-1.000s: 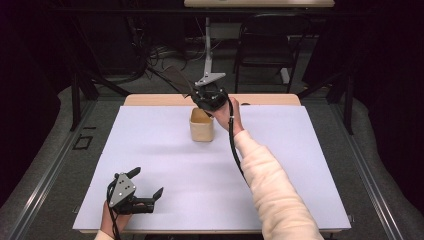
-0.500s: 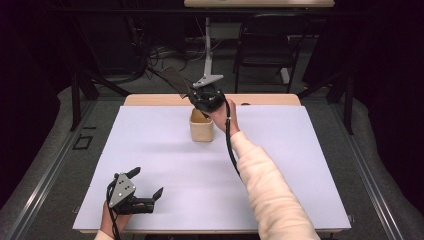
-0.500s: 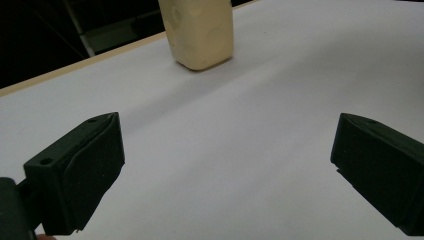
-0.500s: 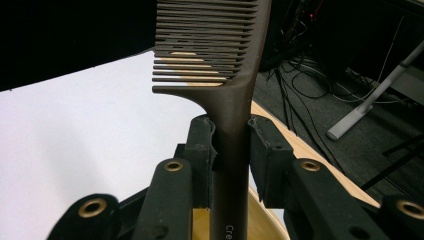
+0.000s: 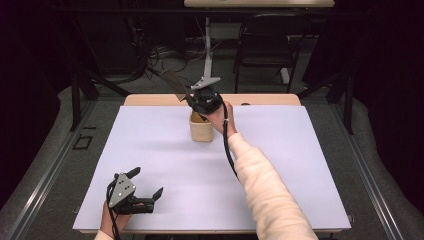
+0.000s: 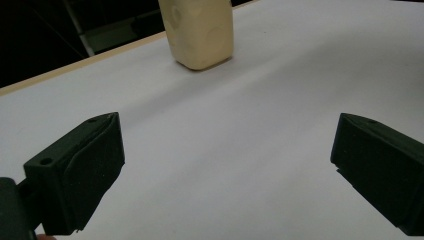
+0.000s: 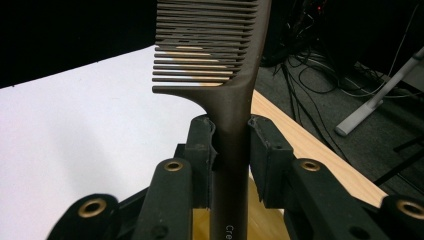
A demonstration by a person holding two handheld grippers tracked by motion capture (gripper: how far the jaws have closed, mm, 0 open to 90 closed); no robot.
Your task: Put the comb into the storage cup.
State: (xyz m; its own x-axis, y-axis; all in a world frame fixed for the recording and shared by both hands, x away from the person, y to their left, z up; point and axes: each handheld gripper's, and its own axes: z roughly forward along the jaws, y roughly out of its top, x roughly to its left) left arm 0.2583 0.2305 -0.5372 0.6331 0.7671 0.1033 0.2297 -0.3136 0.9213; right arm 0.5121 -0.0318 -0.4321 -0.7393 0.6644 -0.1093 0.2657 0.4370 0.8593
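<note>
On the white desk (image 5: pixel 300 165), my right gripper (image 7: pixel 232 135) has its jaws clenched on a brown comb (image 7: pixel 220 60) above the beige holder (image 5: pixel 201 129); my left gripper (image 6: pixel 225 165) rests released, jaws wide, holder far ahead.

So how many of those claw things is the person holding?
2. The left claw rests open near the table's front left corner; the right claw is raised over the beige cup at the far side, clamped on a dark comb.

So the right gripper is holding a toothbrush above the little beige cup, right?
Not quite: the right gripper is shut on a brown comb, not a toothbrush, as the right gripper view shows. It is above the little beige cup.
</note>
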